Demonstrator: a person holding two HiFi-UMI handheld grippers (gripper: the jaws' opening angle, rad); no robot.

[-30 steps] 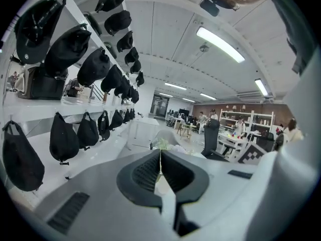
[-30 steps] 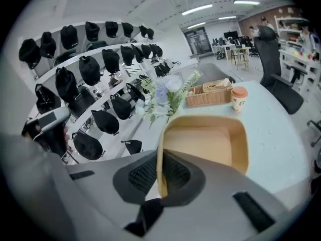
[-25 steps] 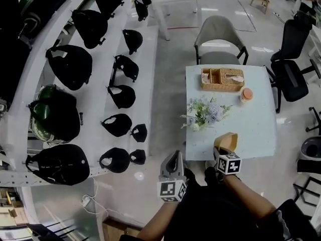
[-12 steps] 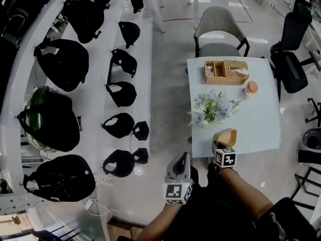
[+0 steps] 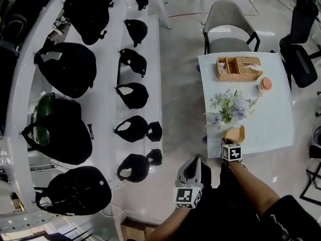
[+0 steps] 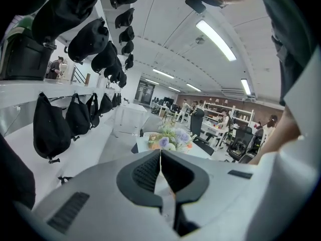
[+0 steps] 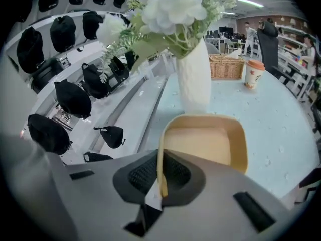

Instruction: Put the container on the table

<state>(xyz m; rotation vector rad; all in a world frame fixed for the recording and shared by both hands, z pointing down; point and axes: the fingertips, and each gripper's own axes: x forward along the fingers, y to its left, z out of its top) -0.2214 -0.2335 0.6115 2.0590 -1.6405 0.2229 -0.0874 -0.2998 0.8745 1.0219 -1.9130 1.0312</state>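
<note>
As seen along the right tongs (image 7: pixel 160 177), clenched on the thin left wall of the tan container (image 7: pixel 205 143), with nothing else between the pads. Holds that container open side up, low over the near edge of the pale blue surface (image 7: pixel 281 119), just in front of a white vase (image 7: pixel 193 79) of flowers; cannot tell whether base and surface touch. Farther back on the same surface, toward the upper right of that frame: a wicker basket (image 7: pixel 225 67) and a paper cup (image 7: pixel 252 74) with an orange lid. At lower centre of the head view: left tongs (image 5: pixel 194 162), clenched on nothing, with jaws pressed together, off the surface and over the grey floor (image 5: pixel 180 84), apart from the container. Across the left half of the head view: white shelves (image 5: pixel 108 84) with black bags (image 5: pixel 70 69). Beyond the surface, at top right: a grey chair (image 5: pixel 228 26).
</note>
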